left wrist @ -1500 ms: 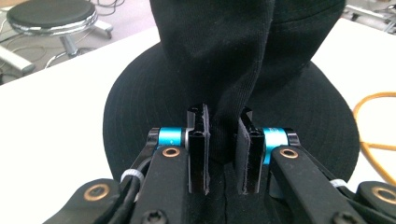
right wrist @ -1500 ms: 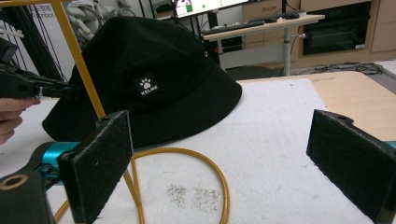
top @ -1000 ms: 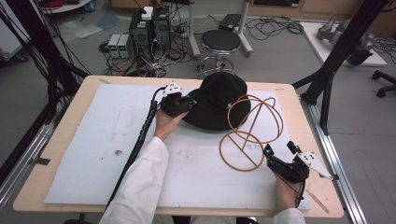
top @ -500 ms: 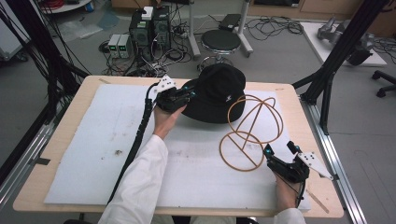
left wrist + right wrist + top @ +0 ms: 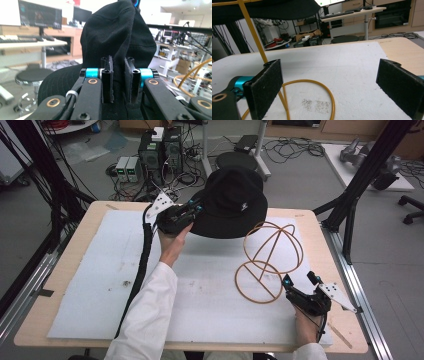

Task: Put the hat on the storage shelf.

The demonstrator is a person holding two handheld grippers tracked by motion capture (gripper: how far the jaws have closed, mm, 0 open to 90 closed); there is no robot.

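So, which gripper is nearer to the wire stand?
Right. The right gripper sits open beside the wire stand base ring, while the left gripper grips the black hat farther away.

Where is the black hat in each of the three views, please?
High view: black hat at top centre, held by its brim in the left gripper.
Left gripper view: centre, rising behind the jaws.
Right gripper view: brim along the top edge.
Shared landmark: wire hat stand.

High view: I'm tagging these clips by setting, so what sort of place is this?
Most likely a robotics or research lab. Computer towers and tangled cables sit on the floor beyond the table, black camera-rig struts frame it, and the left gripper view shows desks with monitors.
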